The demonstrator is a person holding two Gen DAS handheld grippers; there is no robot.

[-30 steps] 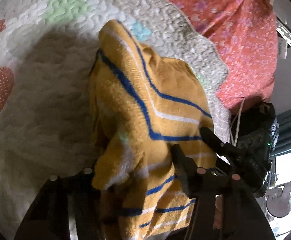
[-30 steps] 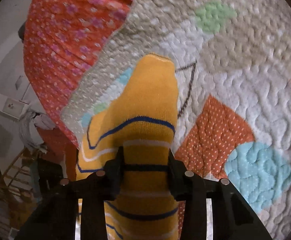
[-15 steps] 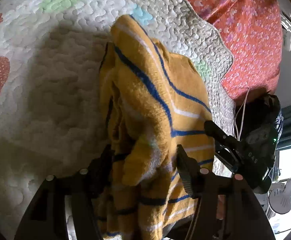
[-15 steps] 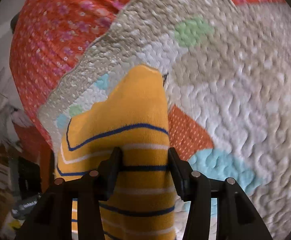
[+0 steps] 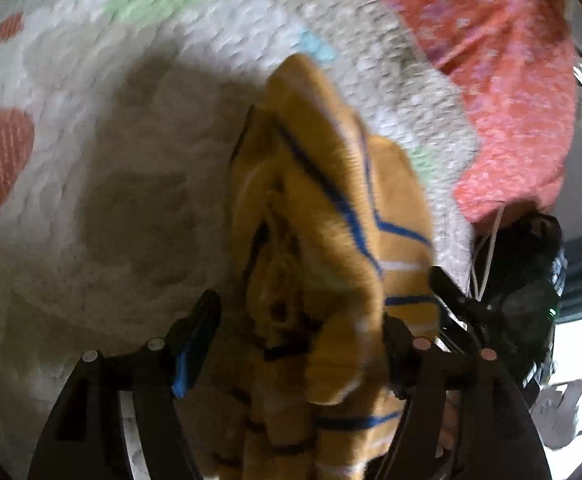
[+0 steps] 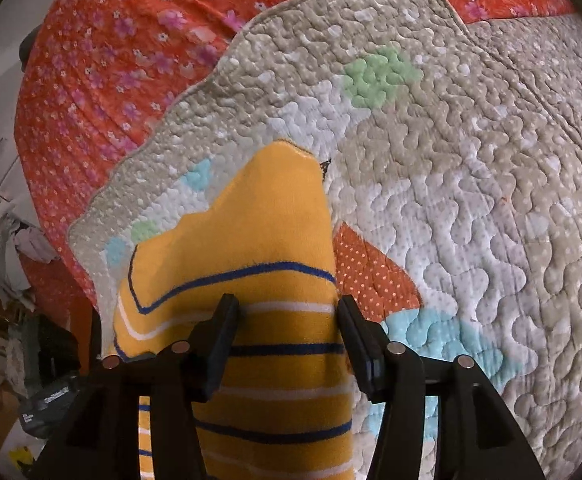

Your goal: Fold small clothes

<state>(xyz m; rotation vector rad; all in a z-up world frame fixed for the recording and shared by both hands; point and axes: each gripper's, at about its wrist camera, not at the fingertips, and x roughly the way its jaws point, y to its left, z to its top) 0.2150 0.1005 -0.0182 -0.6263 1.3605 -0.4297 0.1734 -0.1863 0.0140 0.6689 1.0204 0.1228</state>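
Near the quilt's (image 6: pixel 471 168) scalloped edge, our left gripper (image 5: pixel 299 332) and right gripper (image 6: pixel 287 328) spread their fingers off the striped garment (image 6: pixel 275 240) between them.

Mustard garment (image 6: pixel 275 240) (blue, white stripes); orange floral sheet (image 6: pixel 123 40).

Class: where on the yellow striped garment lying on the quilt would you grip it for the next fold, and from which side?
Probably the flat striped end of the yellow striped garment, nearest the right tool, approached from the near edge. Both tools' jaws are opening with the cloth between them. Under the left tool it is bunched.
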